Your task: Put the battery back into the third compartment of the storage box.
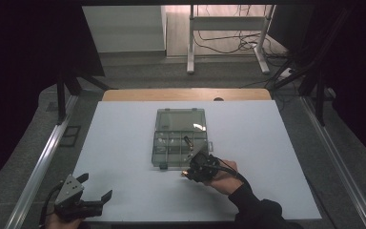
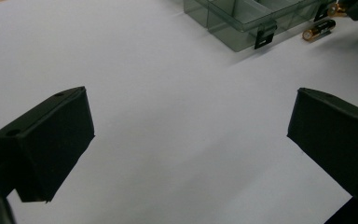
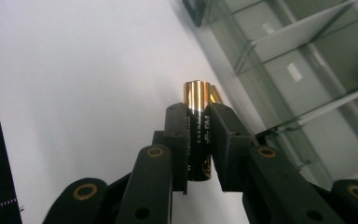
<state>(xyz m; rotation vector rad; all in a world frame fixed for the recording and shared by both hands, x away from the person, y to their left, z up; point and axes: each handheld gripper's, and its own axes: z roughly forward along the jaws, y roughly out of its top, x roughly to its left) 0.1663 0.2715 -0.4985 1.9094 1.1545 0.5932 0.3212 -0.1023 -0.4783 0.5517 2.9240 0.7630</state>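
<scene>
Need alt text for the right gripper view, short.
The right gripper is shut on a black-and-gold cylindrical battery, gold end pointing away from the camera, above a white table. To its right lies an open clear plastic organizer box with divided compartments, and a second gold tip peeks from behind the battery.

White rectangular tabletop sheet [image 1: 124, 143] sits on a light wood table w/ its edge [image 1: 186, 94] showing at the far side. Grey carpeted floor [image 1: 209, 76] beyond, w/ white metal desk legs [image 1: 190, 43] and loose black cables [image 1: 228, 45] at the back. Silver aluminium rails [image 1: 38, 167] run along both sides; surroundings dark.
</scene>
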